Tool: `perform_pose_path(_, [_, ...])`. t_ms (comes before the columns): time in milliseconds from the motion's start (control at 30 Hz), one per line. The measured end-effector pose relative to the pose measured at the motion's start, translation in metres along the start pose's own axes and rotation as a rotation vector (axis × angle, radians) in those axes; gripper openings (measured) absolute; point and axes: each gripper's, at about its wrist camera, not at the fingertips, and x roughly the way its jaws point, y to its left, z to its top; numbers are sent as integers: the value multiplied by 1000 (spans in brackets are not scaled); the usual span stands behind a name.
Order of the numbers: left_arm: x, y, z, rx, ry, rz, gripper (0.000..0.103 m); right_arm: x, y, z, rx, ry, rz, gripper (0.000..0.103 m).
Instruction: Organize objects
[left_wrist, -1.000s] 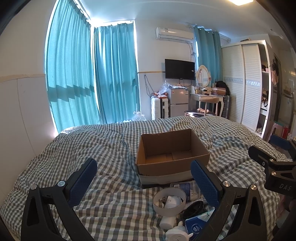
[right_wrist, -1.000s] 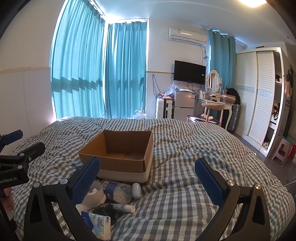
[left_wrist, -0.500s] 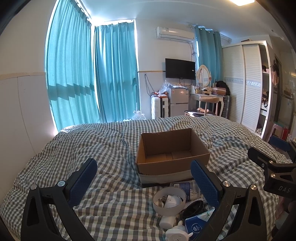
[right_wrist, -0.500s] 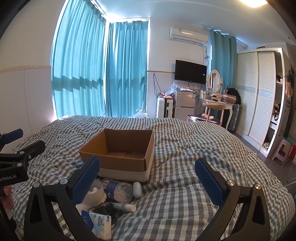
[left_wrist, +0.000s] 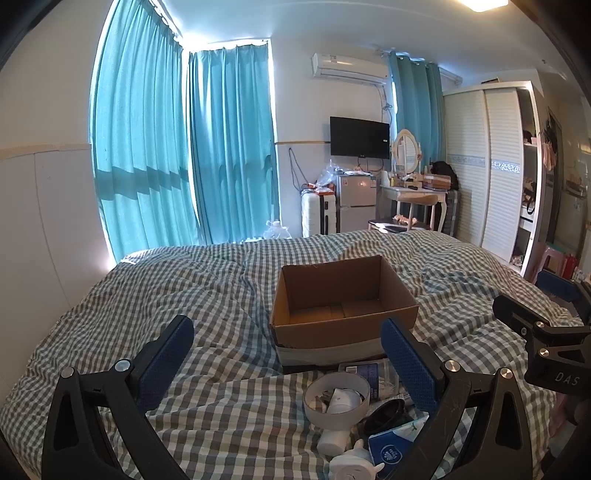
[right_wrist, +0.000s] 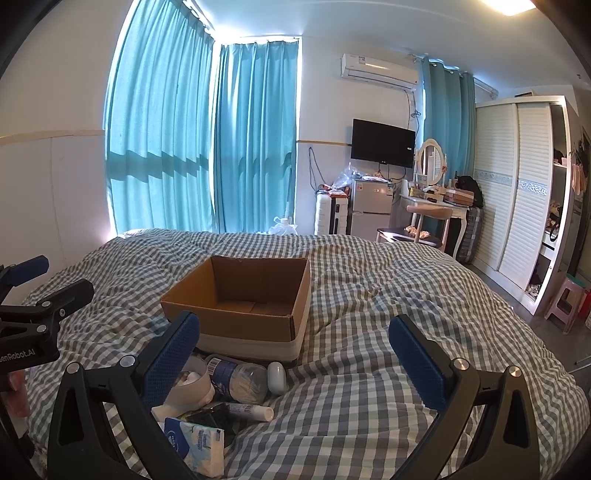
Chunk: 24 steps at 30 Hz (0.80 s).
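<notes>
We hold both grippers above the bed (left_wrist: 184, 295), whose grey-and-white checked cover carries everything. The cardboard box (left_wrist: 343, 302) sits open in the middle of the bed, and we see nothing inside it but its brown floor.

Just in front of the box lies a small heap of loose things. Nearest the box is a clear plastic bottle (right_wrist: 236, 380) on its side, with a small white oval case (right_wrist: 277, 376) touching its right end. In front of the bottle lie a white round tub (left_wrist: 336, 398), a white tube (right_wrist: 247, 410) and a blue-and-white tissue pack (right_wrist: 195, 443), the pack farthest from the box.

Our left gripper (left_wrist: 291, 365) hovers in front of the box, its fingers spread wide with nothing between them. Our right gripper (right_wrist: 303, 365) hovers in front of the box too, right of the heap, fingers likewise spread wide and holding nothing.
</notes>
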Motion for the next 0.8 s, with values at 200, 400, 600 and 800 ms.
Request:
perform_pose_path(200, [-2, 1, 2, -4, -4, 10, 103, 0, 1, 1, -2, -1, 5, 103])
perform_pose_path(400, [-2, 0, 2, 0, 1, 1, 103, -1, 2, 5, -7, 4, 14, 103])
perform_pose_path(600, [-2, -4, 3, -2, 4, -5, 103, -4, 3, 7, -21, -2, 13, 103])
perform_pose_path(800, [2, -5, 2, -6, 22, 2, 103, -5, 3, 7, -24, 3, 22, 103])
